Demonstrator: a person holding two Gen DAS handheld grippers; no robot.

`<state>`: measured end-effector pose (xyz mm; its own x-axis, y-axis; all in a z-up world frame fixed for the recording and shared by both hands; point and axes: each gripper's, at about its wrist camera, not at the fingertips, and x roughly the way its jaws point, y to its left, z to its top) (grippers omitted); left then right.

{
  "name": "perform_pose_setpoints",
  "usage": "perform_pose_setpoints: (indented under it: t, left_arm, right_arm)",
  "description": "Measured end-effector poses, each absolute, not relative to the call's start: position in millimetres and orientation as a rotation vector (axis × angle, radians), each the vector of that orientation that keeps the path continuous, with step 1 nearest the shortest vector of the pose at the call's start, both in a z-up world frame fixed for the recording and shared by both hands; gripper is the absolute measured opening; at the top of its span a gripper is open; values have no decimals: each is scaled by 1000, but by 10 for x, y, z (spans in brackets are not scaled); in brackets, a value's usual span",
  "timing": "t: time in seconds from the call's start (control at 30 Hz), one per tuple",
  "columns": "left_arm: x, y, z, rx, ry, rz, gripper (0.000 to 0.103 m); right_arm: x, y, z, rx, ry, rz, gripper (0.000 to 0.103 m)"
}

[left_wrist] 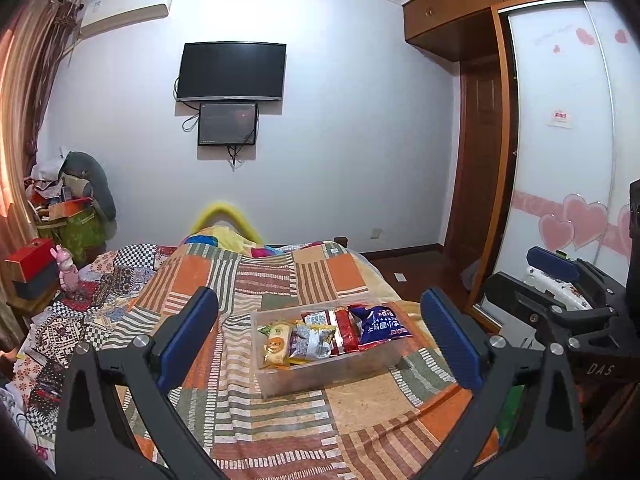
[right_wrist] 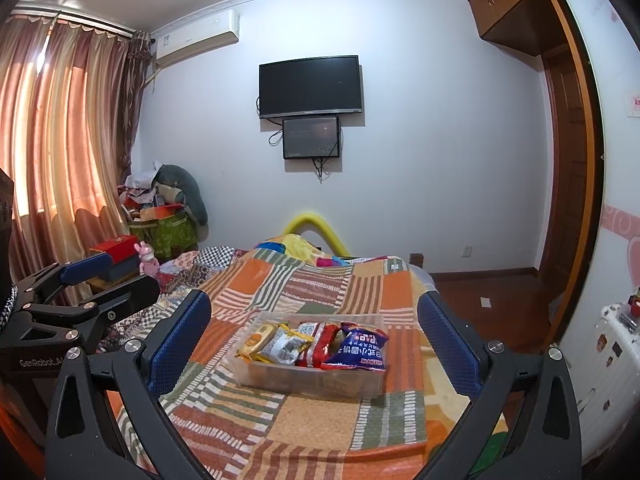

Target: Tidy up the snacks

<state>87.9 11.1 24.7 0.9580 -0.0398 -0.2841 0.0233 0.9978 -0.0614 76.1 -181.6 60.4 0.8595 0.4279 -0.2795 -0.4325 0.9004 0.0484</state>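
Blue-padded fingers frame both views: the left hand-held gripper [left_wrist: 320,336] has its jaws spread wide with nothing between them, and the right hand-held gripper [right_wrist: 316,340] is spread just as wide and equally bare. Both hover above the near end of a bed covered by a patchwork blanket [left_wrist: 280,420] of orange, green and striped squares. On that blanket, ahead of both grippers and touching neither, sits a clear plastic box [left_wrist: 320,376] holding the snacks. Inside it lie, side by side, a yellow packet [left_wrist: 277,345] at the left end, a grey and yellow packet [left_wrist: 310,342] next to it, red packets [left_wrist: 344,330] further right, and a blue bag [left_wrist: 382,326] at the right end, leaning up over the box's rim. In the left wrist view the right gripper shows at the right edge, well apart from the box. Further up the bed a yellow hoop [left_wrist: 224,216] rises behind a bright quilt. Left of the bed stand a red box [right_wrist: 118,246] and a pink toy [right_wrist: 148,260]. On the far wall hangs a dark television [right_wrist: 310,86] with a smaller screen [right_wrist: 311,137] just below it.
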Motion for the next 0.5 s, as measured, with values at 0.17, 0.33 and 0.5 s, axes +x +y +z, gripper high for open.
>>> perform_pose_setpoints:
  t: [0.17,0.33,0.5]
  left_arm:
    - [883,119,247,-57,295,-40,103]
    - [862,132,258,-61,292,-44,103]
    - [868,131,260,-57,290,-52,103]
  right_arm:
    - [741,-1831,602,-15,288,450,103]
    - [729,-1836,604,-27,287,447,103]
    - [744,-1842,604,-23,291,447,103]
